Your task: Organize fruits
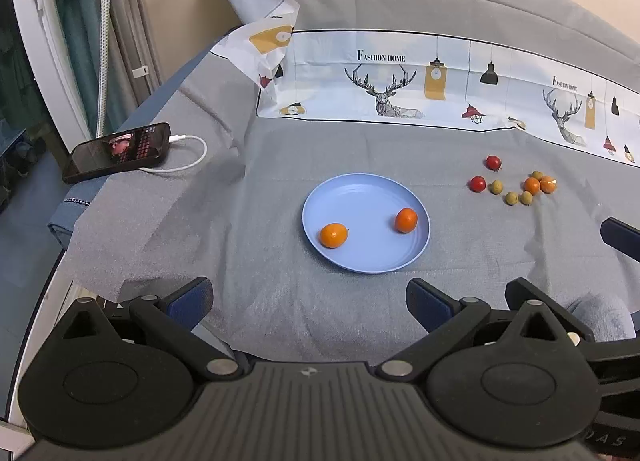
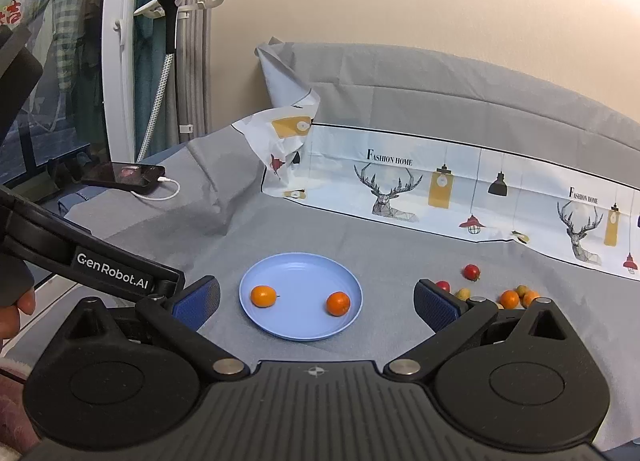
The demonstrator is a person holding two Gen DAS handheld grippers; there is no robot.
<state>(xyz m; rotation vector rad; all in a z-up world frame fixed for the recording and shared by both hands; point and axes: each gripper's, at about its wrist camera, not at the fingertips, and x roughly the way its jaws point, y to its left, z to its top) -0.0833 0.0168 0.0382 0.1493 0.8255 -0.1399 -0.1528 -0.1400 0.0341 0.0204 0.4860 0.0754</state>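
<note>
A light blue plate [image 1: 384,261] [image 2: 280,325] lies on the grey cloth and holds two orange kumquats [image 1: 333,235] [image 1: 406,220] [image 2: 263,296] [image 2: 338,303]. To its right lies a loose cluster: two red cherry tomatoes [image 1: 477,183] [image 1: 493,162] [image 2: 471,272], two more kumquats [image 1: 532,185] [image 2: 509,299] and several small yellow-green fruits [image 1: 496,187]. My left gripper [image 1: 310,301] is open and empty, just in front of the plate. My right gripper [image 2: 316,301] is open and empty, above and in front of the plate; its right finger hides part of the cluster.
A phone [image 1: 116,152] [image 2: 124,176] on a white charging cable lies at the far left edge of the cloth. A printed white sheet with deer [image 1: 440,81] [image 2: 460,197] stands along the back. The left gripper's arm [image 2: 100,265] crosses the right view's left side.
</note>
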